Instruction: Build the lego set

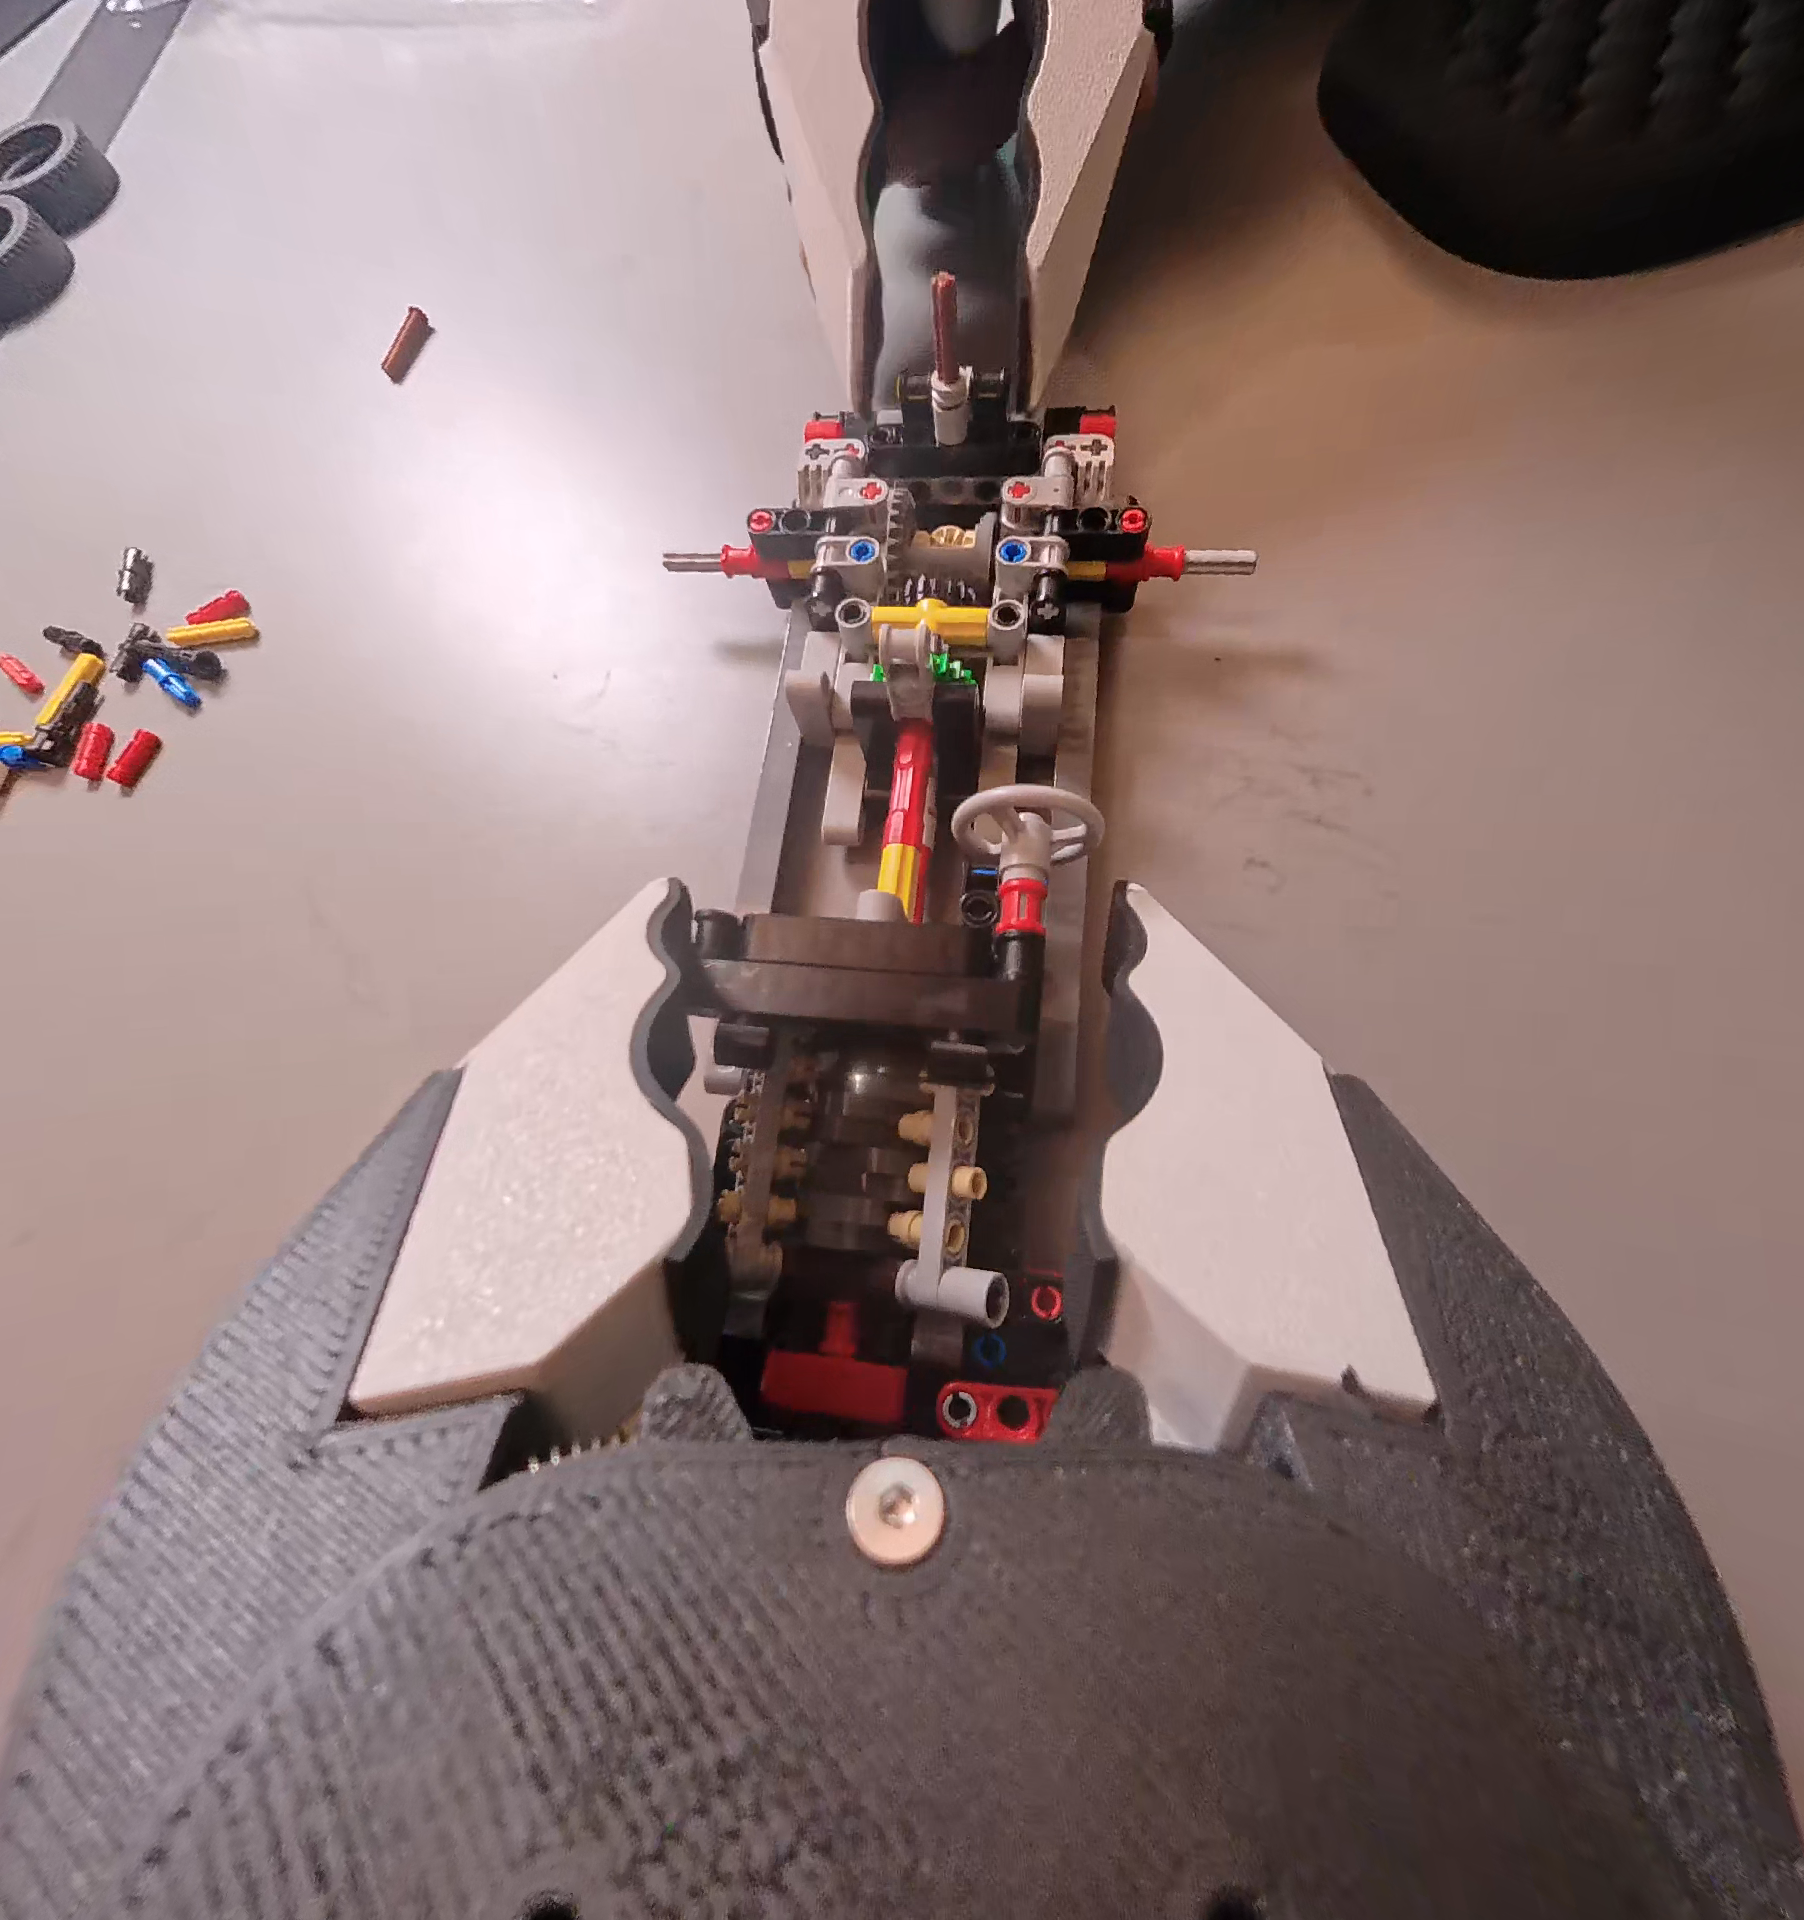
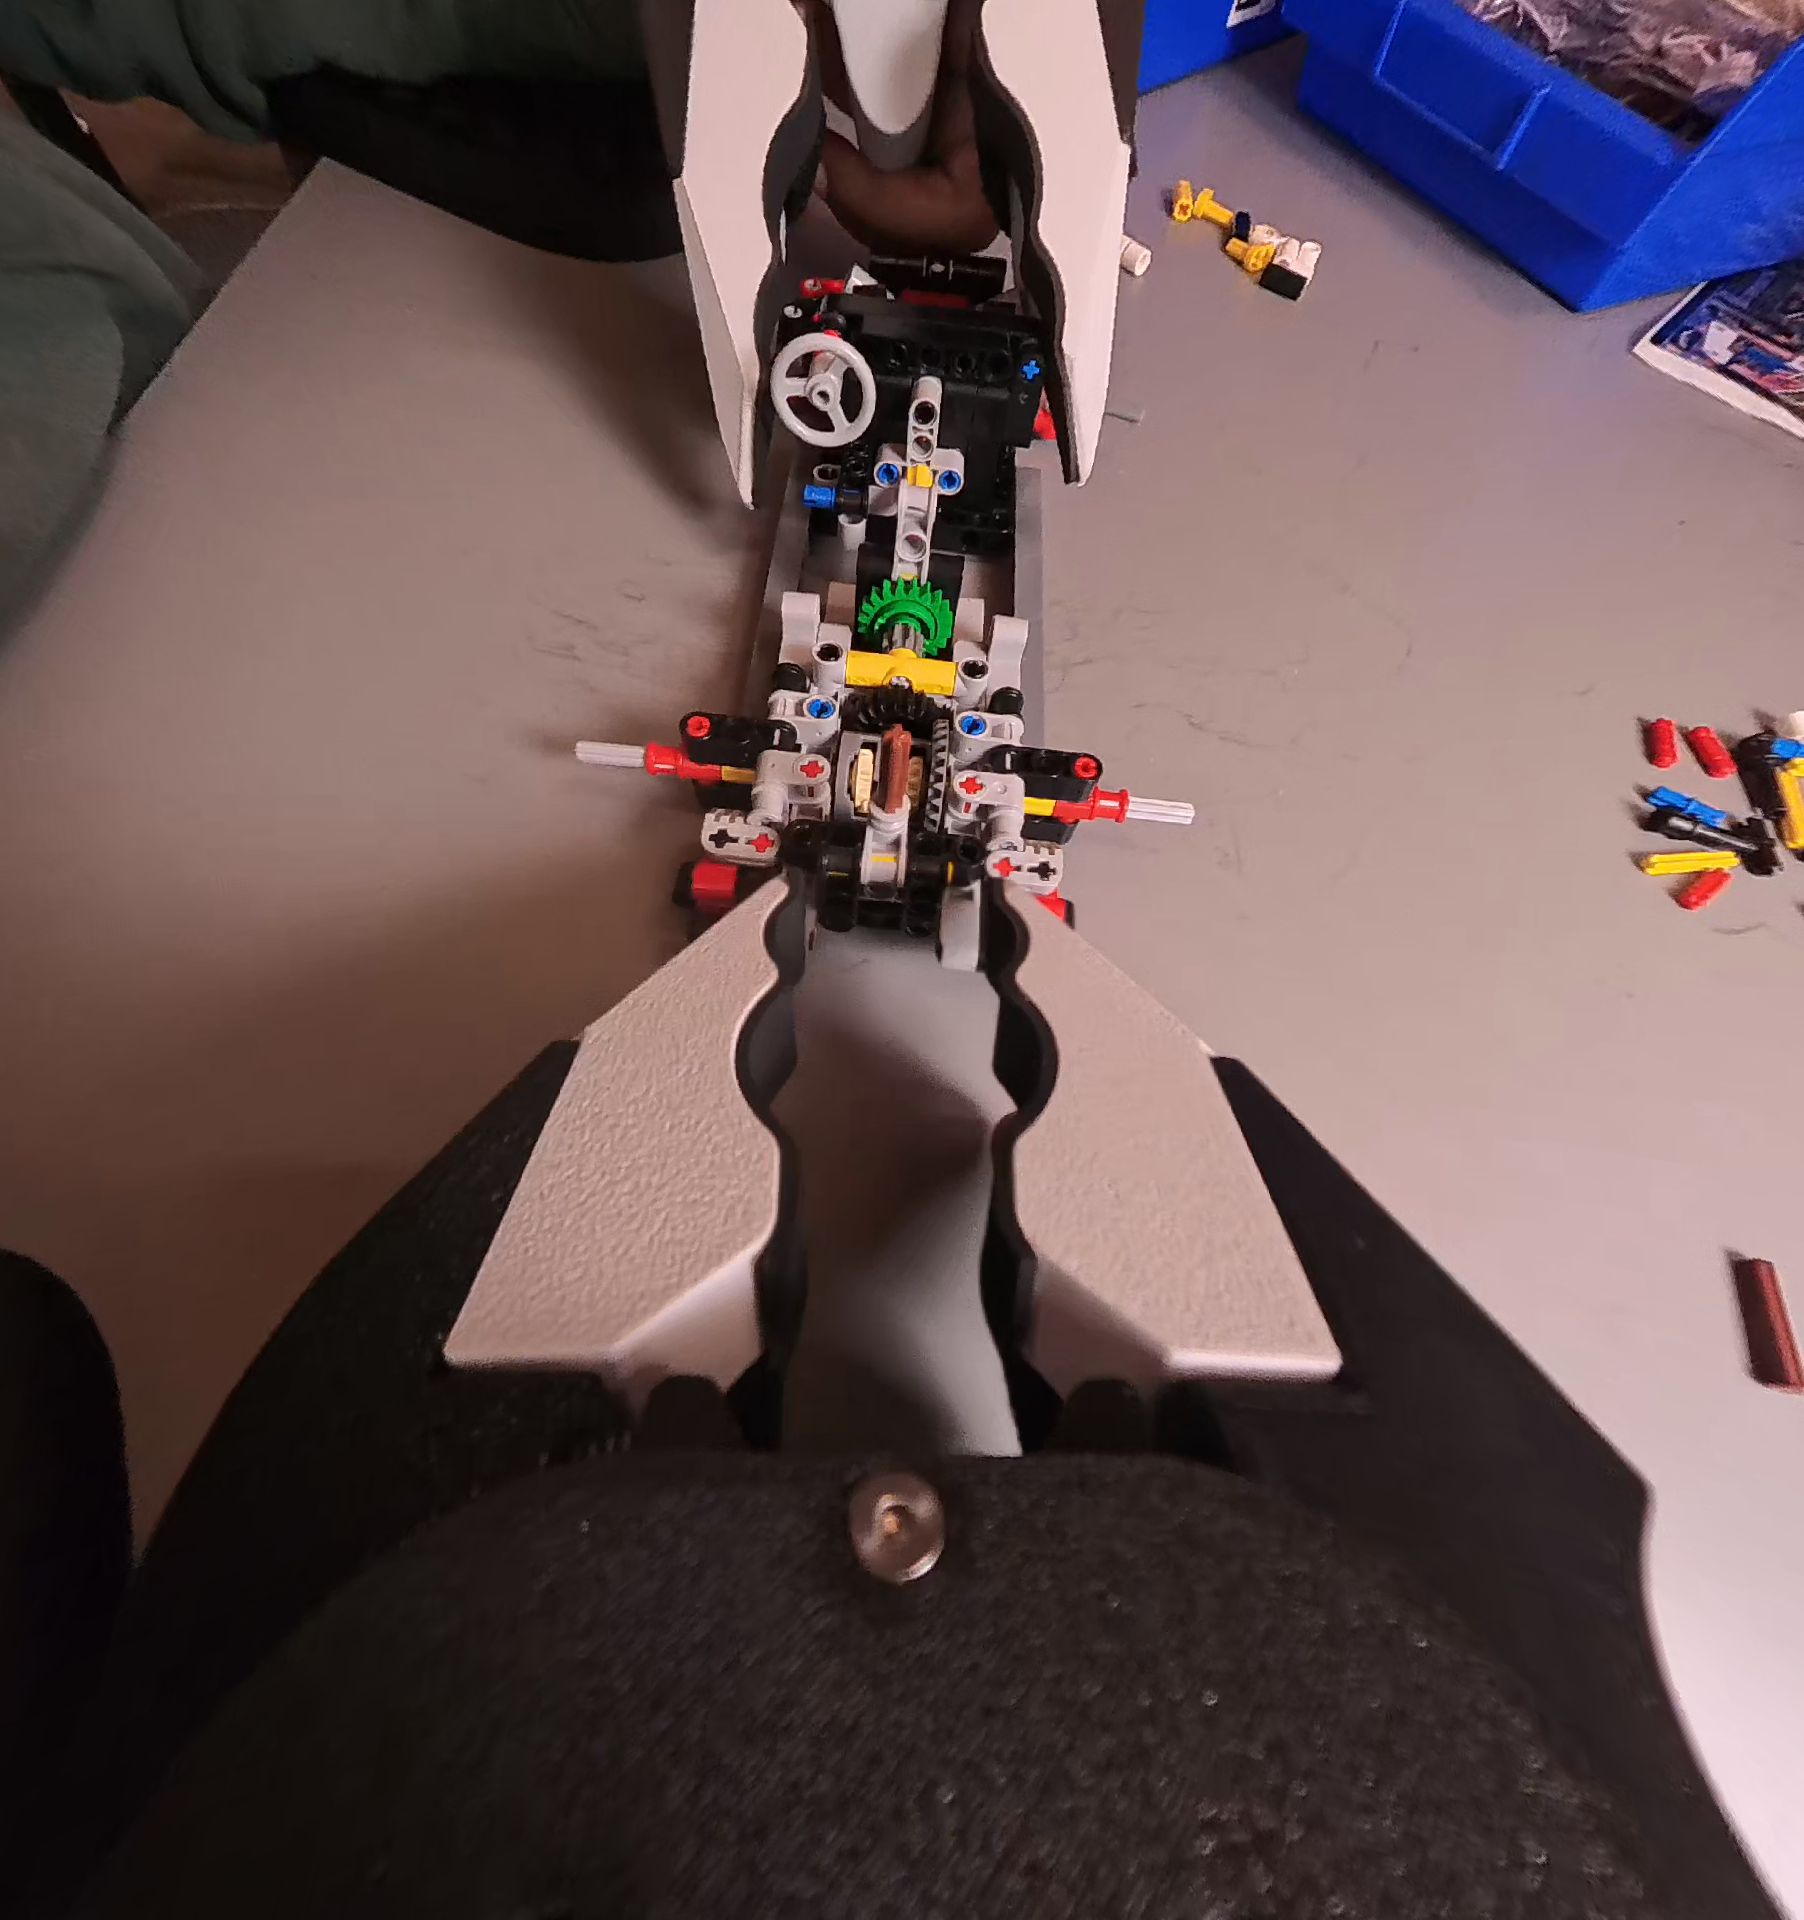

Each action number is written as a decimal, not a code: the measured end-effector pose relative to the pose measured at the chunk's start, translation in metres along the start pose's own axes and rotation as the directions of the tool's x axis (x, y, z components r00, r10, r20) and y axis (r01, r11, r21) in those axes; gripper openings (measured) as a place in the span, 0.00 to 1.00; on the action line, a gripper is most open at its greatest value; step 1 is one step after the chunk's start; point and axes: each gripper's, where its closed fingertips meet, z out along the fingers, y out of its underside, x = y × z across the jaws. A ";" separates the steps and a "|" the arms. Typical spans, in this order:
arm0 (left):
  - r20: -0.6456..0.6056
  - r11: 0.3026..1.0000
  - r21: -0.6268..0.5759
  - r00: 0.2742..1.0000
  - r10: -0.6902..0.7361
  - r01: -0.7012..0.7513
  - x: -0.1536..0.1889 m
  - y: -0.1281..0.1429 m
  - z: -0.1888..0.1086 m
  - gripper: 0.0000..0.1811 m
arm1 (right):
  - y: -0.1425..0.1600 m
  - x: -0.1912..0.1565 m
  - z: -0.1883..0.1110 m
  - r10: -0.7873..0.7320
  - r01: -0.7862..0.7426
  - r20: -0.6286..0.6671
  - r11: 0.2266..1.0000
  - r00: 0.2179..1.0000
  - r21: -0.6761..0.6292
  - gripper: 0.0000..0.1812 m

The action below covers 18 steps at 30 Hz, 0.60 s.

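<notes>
1. Your left gripper (image 1: 903, 935) straddles the engine end of the lego chassis (image 1: 929, 790). Its fingers (image 1: 565, 1143) lie along both sides of the black block there, closed onto it as far as shows.
2. Chassis: long grey base flat on the grey table (image 1: 410, 987), red-and-yellow shaft down the middle, grey steering wheel (image 1: 1028, 823) beside the shaft, grey axles sticking out both sides at the far end.
3. Your right gripper (image 2: 898, 914) sits at that axle end, jaws narrowly parted; tips are just beside the black frame, and whether they clamp it you cannot tell.
4. Right wrist view only: green gear (image 2: 906, 615) past the axle block; blue bin (image 2: 1563, 156) beyond the chassis, crumpled clear bags inside; printed booklet (image 2: 1771, 343) next to the bin.
5. Left wrist view only: black tyres (image 1: 20, 218) far left of the chassis.
6. Both views: loose pins (image 1: 98, 686) and a brown axle (image 1: 406, 343) lie well apart from the chassis.
</notes>
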 end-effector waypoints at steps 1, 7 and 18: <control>-0.003 1.000 0.004 1.000 0.000 0.000 0.000 0.000 0.000 0.43 | 0.000 -0.001 -0.001 0.010 -0.010 0.012 1.000 1.000 -0.001 0.19; -0.009 0.999 0.039 1.000 -0.006 0.006 -0.001 -0.003 -0.001 0.43 | 0.003 -0.002 -0.003 0.013 -0.013 0.016 1.000 1.000 -0.010 0.20; 0.024 0.996 0.093 1.000 -0.008 0.006 -0.007 -0.008 -0.001 0.43 | -0.002 0.002 0.001 0.004 -0.004 -0.028 1.000 1.000 0.001 0.15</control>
